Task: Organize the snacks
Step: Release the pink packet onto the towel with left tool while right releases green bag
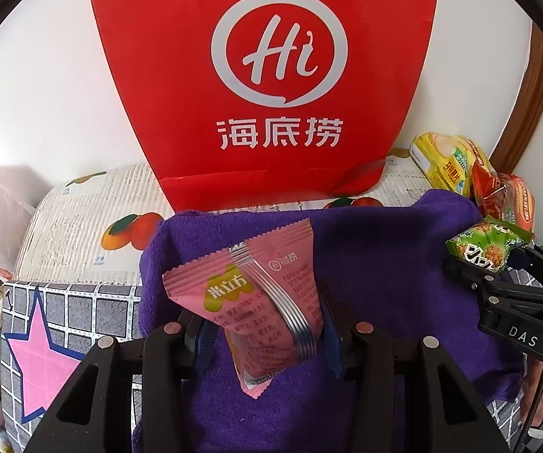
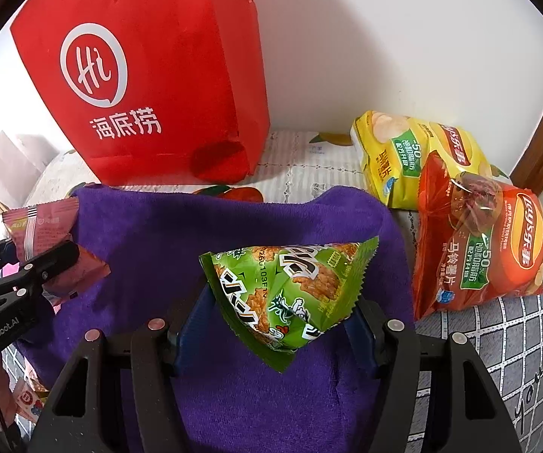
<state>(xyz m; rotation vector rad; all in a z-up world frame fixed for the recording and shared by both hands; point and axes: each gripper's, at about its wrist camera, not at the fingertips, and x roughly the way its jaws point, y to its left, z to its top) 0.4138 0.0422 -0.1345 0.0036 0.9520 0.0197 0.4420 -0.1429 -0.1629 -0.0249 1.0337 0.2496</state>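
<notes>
My left gripper (image 1: pixel 267 339) is shut on a pink snack packet (image 1: pixel 256 302) and holds it above a purple towel (image 1: pixel 384 264). It also shows at the left of the right wrist view (image 2: pixel 45 260), with the pink packet (image 2: pixel 41 226) in it. My right gripper (image 2: pixel 279 324) is shut on a green snack packet (image 2: pixel 290 290) above the same towel (image 2: pixel 196 226); in the left wrist view it (image 1: pixel 471 264) is at the right edge with the green packet (image 1: pixel 486 245). A red paper bag (image 1: pixel 264 75) stands upright behind the towel (image 2: pixel 150 75).
A yellow chip bag (image 2: pixel 403 154) and an orange chip bag (image 2: pixel 479 249) lie at the right by the white wall, also in the left wrist view (image 1: pixel 445 162). A fruit-print cloth (image 1: pixel 94 222) and a grey checked cover with a pink star (image 1: pixel 37 347) lie around the towel.
</notes>
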